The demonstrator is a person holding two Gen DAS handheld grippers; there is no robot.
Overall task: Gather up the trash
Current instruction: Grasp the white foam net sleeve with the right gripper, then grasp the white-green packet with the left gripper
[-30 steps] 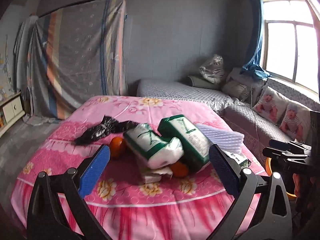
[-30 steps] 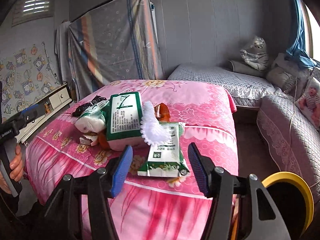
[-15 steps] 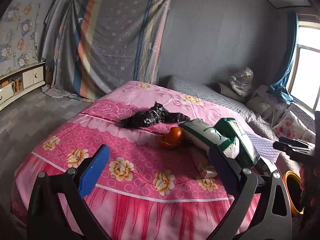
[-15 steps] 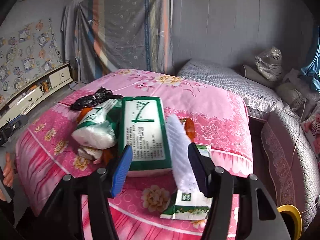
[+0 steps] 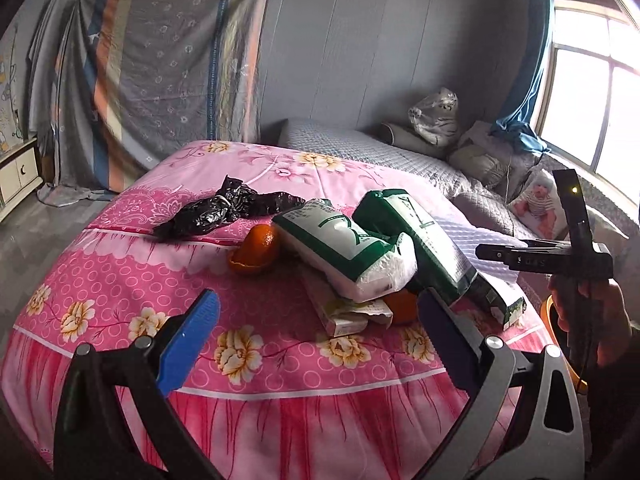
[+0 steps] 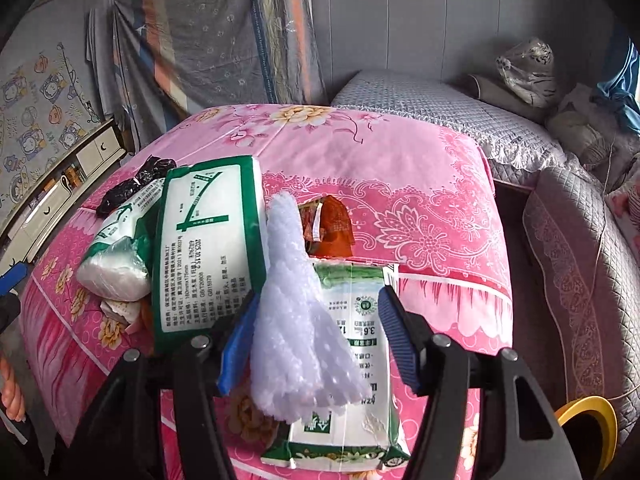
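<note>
Straddling the white foam net (image 6: 296, 320), your right gripper (image 6: 316, 332) stands open, its pads not visibly pressing. Beside the net, tissue packs (image 5: 384, 240) half-hide an orange (image 5: 402, 306). Your left gripper (image 5: 316, 332) gapes empty.

A pink flowered cloth (image 5: 132, 292) spreads beneath and ahead of the left claw (image 5: 318, 308). Far beyond it, up to its left, a striped sheet (image 5: 168, 60) hangs against the grey wall. Off to that claw's right a baby-print cushion (image 5: 536, 204) leans below the bright window (image 5: 600, 92), with a blue curtain (image 5: 528, 80) bunched beside the frame.

Past the right claw (image 6: 316, 308), a grey quilted couch (image 6: 420, 96) runs along the wall and bends down its right side. A plastic-wrapped tiger toy (image 6: 528, 68) sits at the couch's far corner. To that claw's left stands a white cabinet (image 6: 92, 152) under cartoon wallpaper (image 6: 36, 100).
</note>
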